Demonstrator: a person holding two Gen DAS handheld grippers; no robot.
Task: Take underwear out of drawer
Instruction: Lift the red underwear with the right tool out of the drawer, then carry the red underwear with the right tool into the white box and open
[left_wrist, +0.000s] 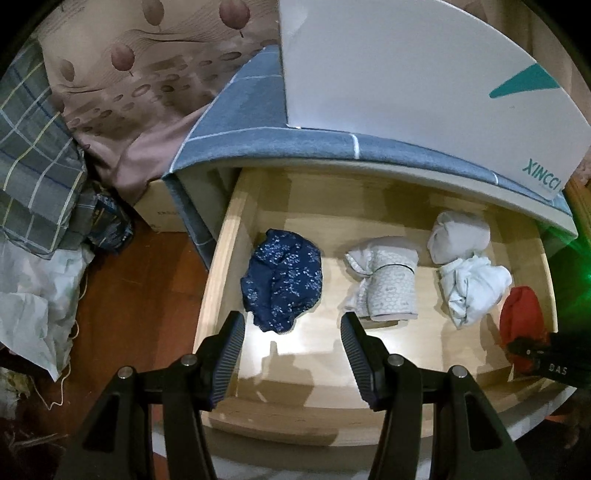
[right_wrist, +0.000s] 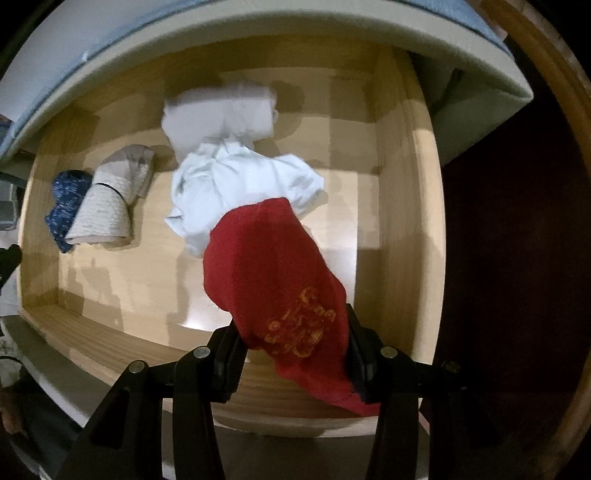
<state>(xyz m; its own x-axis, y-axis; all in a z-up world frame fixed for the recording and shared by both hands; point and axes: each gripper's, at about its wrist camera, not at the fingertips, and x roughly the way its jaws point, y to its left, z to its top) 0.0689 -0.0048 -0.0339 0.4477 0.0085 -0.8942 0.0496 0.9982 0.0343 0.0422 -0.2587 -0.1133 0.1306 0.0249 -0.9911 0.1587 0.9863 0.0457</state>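
Observation:
An open wooden drawer (left_wrist: 221, 266) (right_wrist: 402, 206) holds several rolled pieces of underwear. A dark blue floral piece (left_wrist: 282, 278) (right_wrist: 66, 205) lies at the left, just beyond my left gripper (left_wrist: 293, 325), which stands open with nothing between its fingers. A white patterned roll (left_wrist: 389, 282) (right_wrist: 107, 206), a plain white roll (left_wrist: 458, 236) (right_wrist: 221, 110) and a crumpled pale piece (left_wrist: 472, 288) (right_wrist: 236, 184) lie further right. My right gripper (right_wrist: 293, 325) is shut on a red piece with gold print (right_wrist: 273, 273) (left_wrist: 522, 317), which hangs above the drawer floor.
A white box (left_wrist: 406, 74) with teal lettering sits on the blue-covered top (left_wrist: 258, 140) above the drawer. Left of the drawer are a patterned bedsheet (left_wrist: 129, 74), plaid fabric (left_wrist: 33, 147), crumpled white cloth (left_wrist: 33, 295) and reddish wooden floor (left_wrist: 140, 314).

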